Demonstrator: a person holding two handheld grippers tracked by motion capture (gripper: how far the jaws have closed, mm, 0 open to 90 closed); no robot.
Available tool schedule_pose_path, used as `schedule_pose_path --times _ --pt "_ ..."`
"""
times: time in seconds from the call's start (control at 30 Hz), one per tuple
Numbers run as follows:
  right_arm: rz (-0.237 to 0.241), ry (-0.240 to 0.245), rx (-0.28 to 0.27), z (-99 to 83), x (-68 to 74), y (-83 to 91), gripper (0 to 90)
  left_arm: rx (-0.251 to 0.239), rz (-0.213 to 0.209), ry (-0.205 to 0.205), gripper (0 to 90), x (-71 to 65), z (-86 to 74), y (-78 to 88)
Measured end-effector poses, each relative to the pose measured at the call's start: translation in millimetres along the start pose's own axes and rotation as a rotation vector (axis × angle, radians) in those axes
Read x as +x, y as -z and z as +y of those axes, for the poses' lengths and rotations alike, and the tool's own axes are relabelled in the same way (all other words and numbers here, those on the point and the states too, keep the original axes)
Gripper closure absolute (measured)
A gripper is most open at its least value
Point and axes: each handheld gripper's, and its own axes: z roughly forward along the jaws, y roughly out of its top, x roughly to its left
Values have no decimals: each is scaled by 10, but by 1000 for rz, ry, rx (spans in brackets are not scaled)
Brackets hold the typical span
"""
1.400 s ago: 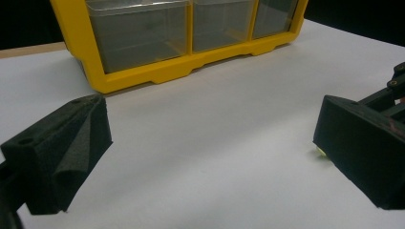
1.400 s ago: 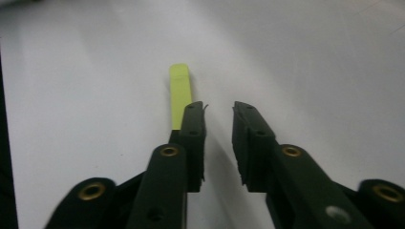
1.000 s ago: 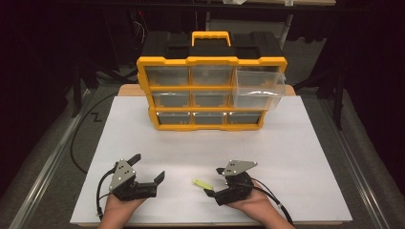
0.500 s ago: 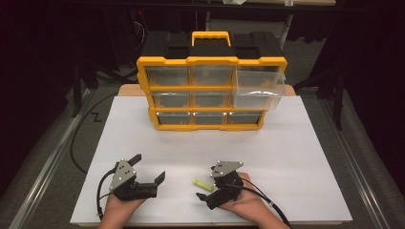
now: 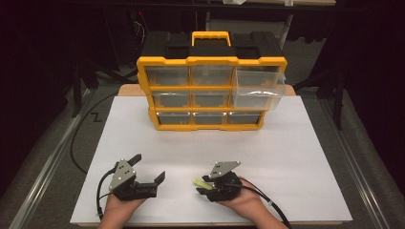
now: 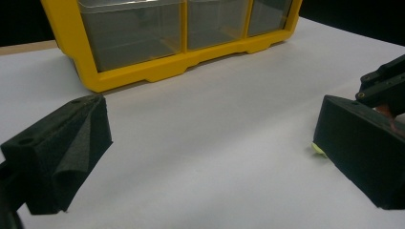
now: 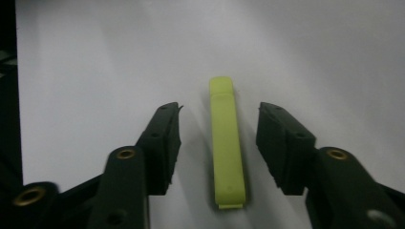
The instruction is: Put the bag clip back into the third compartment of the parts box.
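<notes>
1. Against the high view of 1 second ago, our right gripper (image 5: 204, 185) has turned on the white sheet (image 5: 305, 157). It then lay angled with the yellow-green stick off its left tip; now it points leftward along the stick (image 5: 199, 182), with the grey plate tipped up over it.

2. In the right gripper view the yellow-green stick (image 7: 226, 143) lies flat on the sheet, lengthwise between the 2 jaws. The jaws are spread, 1 on either side, with a visible gap to the stick on both flanks. Nothing is pinched yet.

3. Our left gripper (image 5: 149, 168) has not moved over that second. It rests on the sheet well to the left of the stick, jaws spread wide and empty. Its own view looks across the bare sheet to the yellow drawer cabinet (image 6: 157, 67), and a sliver of the stick (image 6: 318, 149) shows past its far jaw.

4. We read the change as alignment completed: the right gripper is now squared up for a pick. We judge the closing comes next, and the low, thin stick calls for the jaws to sit right down at the sheet.

5. The cabinet (image 5: 211, 90) stands at the far side of the sheet, its top-right drawer (image 5: 257, 86) pulled out, a likely destination.
</notes>
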Motion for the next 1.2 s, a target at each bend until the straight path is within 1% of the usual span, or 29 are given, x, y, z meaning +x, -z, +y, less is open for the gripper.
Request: schedule_pose_path --times 0.03,0.07,0.13,0.17,0.2,0.23,0.33,0.43,0.53,0.63,0.73,0.87,1.0,1.13,1.2 --pt "-2 8 3 -12 6 8 608 0 0 1 4 0 0 0" --pt "-2 8 3 -12 6 8 608 0 0 1 4 0 0 0" --pt "-16 31 2 -17 31 3 665 3 0 -2 4 3 0 0" --pt "-23 30 2 -19 38 2 688 2 0 -2 4 3 0 -1" --pt "-23 30 2 -19 38 2 688 2 0 -2 4 3 0 -1" --pt "-39 51 4 -20 40 -3 740 3 0 -2 4 2 -1 -4" --pt "-40 52 5 -20 31 -5 777 3 0 -2 4 1 -1 -5" --pt "-37 72 4 -17 28 -7 785 5 0 -2 4 1 -1 -6" --pt "-34 72 6 -14 25 -5 786 5 0 -3 4 1 0 -4" --pt "-27 86 13 -8 18 14 787 3 -2 -5 4 -1 1 0" --pt "-21 91 8 -14 3 69 787 5 -4 -6 4 0 0 -3" --pt "-18 80 -5 -36 -18 132 787 8 -7 -9 4 -6 0 -7" --pt "-21 74 3 -77 -59 186 787 9 -7 -15 4 -9 -2 -8" --pt "-33 50 -3 -114 -137 269 787 11 -6 -16 4 -5 -2 -7" --pt "-36 30 -9 -131 -165 307 787 11 -5 -18 4 -4 -2 -5"
